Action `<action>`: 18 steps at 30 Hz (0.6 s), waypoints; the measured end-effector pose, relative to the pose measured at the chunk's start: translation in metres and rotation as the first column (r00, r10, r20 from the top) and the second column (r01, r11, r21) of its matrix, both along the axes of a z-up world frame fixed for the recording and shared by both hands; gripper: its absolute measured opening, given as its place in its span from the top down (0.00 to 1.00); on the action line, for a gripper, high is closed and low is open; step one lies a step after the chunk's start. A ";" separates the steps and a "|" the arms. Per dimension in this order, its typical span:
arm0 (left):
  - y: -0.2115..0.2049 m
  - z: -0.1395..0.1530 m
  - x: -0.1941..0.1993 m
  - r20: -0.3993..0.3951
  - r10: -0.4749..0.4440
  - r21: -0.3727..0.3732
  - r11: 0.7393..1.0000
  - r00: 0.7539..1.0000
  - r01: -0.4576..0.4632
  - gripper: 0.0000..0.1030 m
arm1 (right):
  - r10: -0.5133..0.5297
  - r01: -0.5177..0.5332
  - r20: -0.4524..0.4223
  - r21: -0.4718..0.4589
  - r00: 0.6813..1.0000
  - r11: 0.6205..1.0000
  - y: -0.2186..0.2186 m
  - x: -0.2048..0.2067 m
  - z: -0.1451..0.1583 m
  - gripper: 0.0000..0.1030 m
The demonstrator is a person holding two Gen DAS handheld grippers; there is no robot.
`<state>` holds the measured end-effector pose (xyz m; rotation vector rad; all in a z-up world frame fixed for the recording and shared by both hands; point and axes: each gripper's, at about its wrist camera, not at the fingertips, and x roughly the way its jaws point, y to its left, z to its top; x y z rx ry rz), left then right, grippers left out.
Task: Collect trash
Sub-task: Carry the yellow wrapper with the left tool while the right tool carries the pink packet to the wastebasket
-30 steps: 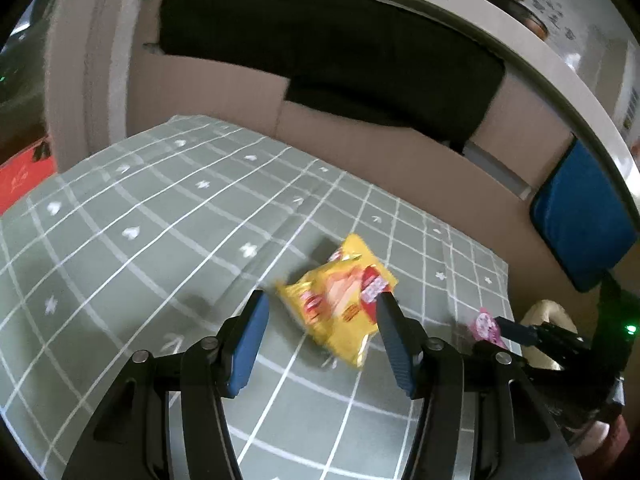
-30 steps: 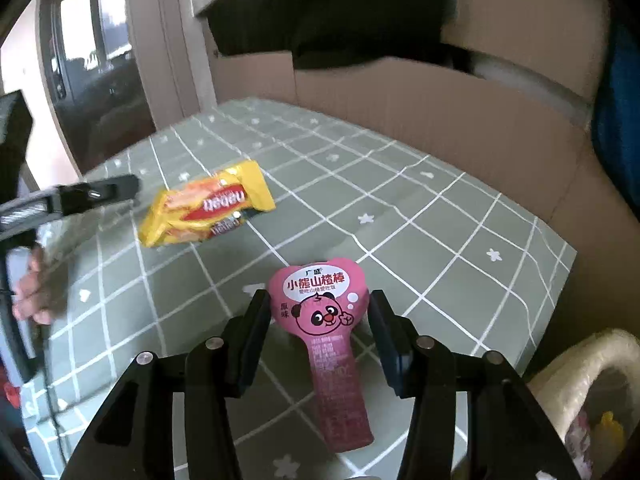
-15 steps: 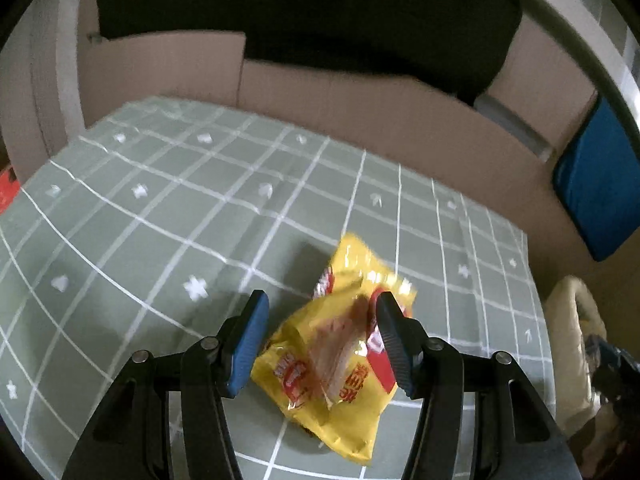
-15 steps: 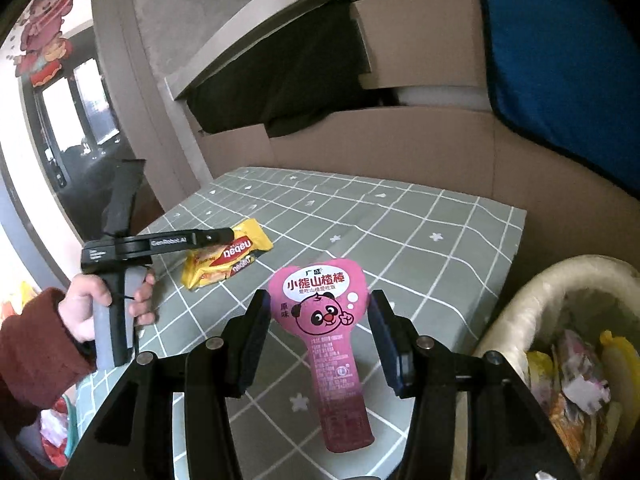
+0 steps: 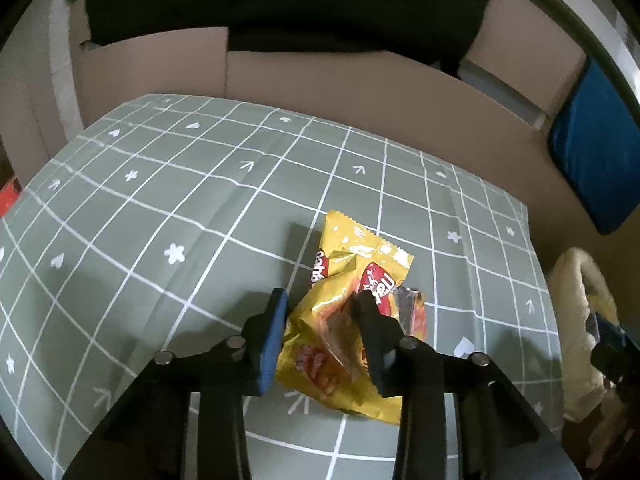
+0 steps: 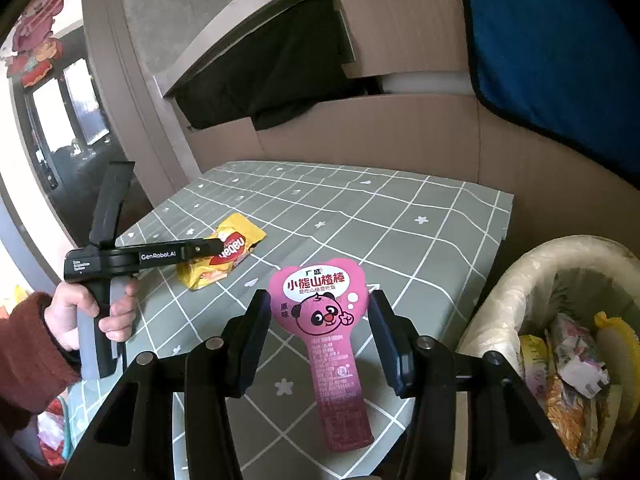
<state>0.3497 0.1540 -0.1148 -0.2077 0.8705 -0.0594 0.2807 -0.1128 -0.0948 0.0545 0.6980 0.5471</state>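
Note:
A yellow snack wrapper (image 5: 352,312) lies crumpled on the green checked tablecloth (image 5: 160,208). My left gripper (image 5: 322,304) straddles it with its jaws closing, and both pads squeeze the foil, which bulges up between them. From the right wrist view the same wrapper (image 6: 224,252) shows under the left gripper's fingers (image 6: 200,247). My right gripper (image 6: 316,300) is shut on a pink heart-topped wrapper (image 6: 320,312) with a cartoon bear, held above the table's near right corner.
A cream trash basket (image 6: 560,264) with several wrappers inside stands off the table's right edge, also seen at the basket's rim (image 5: 576,264). Cardboard walls (image 5: 360,88) close the far side. A blue cloth (image 6: 540,40) hangs at the right. A hand in a red sleeve (image 6: 100,312) holds the left gripper.
The left gripper came forward and down over the yellow wrapper, and its jaws narrowed and crumpled it. The right gripper swung right with the pink wrapper, bringing the basket into view.

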 end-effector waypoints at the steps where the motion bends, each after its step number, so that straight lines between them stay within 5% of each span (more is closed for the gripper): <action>1: -0.001 0.000 -0.001 0.002 0.005 0.001 1.000 1.000 -0.005 0.68 | -0.003 0.003 -0.001 -0.001 1.000 1.000 0.000 -0.001 0.001 0.54; 7: -0.009 0.014 -0.019 0.057 0.041 0.012 0.999 0.998 -0.042 0.75 | -0.016 0.015 0.010 0.016 1.000 1.000 -0.007 -0.006 0.011 0.54; 18: -0.048 0.093 -0.060 0.287 0.021 0.012 1.000 0.958 -0.026 0.75 | -0.089 0.089 0.140 0.005 0.986 0.996 -0.031 -0.021 0.063 0.54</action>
